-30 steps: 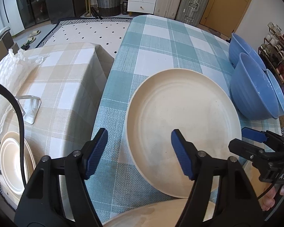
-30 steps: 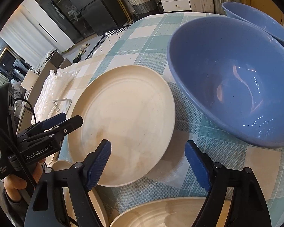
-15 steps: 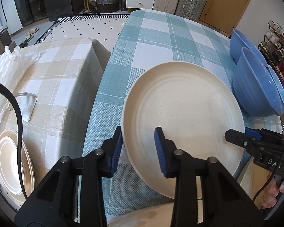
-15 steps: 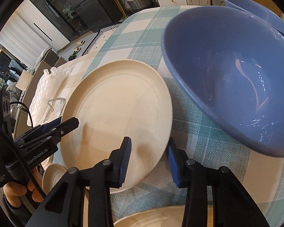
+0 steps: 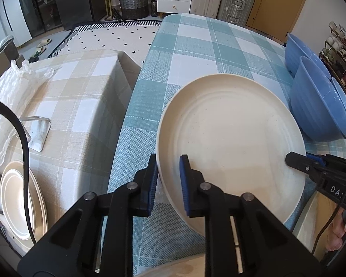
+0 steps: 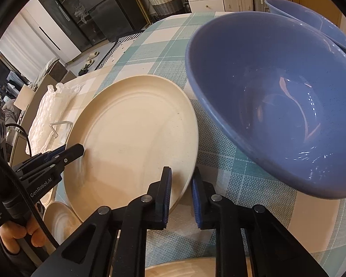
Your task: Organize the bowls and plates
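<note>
A large cream plate [image 5: 230,143] is held tilted above the teal checked tablecloth [image 5: 196,53]. My left gripper [image 5: 167,182] is shut on its left rim. My right gripper [image 6: 181,191] is shut on its right rim; the plate also shows in the right wrist view [image 6: 131,133]. Blue bowls [image 5: 316,106] stand to the right of the plate; the nearest blue bowl [image 6: 276,97] is close to my right gripper. Each gripper shows in the other's view: the right one [image 5: 311,168], the left one [image 6: 57,157].
A lower table with a beige checked cloth [image 5: 76,87] stands to the left, carrying stacked cream plates [image 5: 18,200], a white padded wrap [image 5: 4,97] and a clear stand [image 5: 38,131]. Another cream plate [image 6: 60,221] lies below the held one. A cup rack [image 5: 341,53] is at far right.
Both grippers went from wide open to shut on opposite rims of the cream plate. The plate has lifted off the cloth and tilted.
</note>
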{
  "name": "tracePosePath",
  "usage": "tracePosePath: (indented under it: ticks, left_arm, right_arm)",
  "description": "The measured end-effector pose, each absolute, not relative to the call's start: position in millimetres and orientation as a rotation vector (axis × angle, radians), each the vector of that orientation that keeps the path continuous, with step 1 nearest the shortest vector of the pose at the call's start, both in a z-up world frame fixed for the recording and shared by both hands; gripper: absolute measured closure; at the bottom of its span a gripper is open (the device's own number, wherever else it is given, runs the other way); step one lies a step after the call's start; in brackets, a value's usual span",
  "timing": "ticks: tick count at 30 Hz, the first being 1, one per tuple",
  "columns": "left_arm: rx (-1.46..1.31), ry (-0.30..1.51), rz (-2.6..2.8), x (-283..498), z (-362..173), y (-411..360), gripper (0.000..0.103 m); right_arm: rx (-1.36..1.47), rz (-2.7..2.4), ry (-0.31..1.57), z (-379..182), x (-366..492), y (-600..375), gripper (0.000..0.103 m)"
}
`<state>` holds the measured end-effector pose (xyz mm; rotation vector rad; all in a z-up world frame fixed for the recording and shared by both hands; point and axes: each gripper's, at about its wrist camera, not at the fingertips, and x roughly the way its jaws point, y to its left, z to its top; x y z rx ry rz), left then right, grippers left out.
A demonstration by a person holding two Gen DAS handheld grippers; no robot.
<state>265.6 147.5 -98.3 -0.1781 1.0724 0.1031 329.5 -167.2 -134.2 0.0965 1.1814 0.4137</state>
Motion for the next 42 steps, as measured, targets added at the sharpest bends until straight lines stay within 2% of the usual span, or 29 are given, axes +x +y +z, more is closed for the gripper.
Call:
tracePosePath:
  ticks: [4,26,42]
  left_arm:
    - [-0.169,1.059,0.105,262.8,-94.9,147.2,0.093]
    - [-0.159,0.925,0.138,223.6,-34.6,143.7,0.093]
    - [-0.095,0.894,0.145,176.8,1.2,94.1,0.091]
  right_arm:
    - [0.107,0.403,1.164,-131.2,329.1,-168.1,0.087]
    - [0.082,0.448,1.014,-75.6,295.4,-173.6,0.087]
    - [0.110,0.472,0.951,-39.2,246.9,-213.0,0.087]
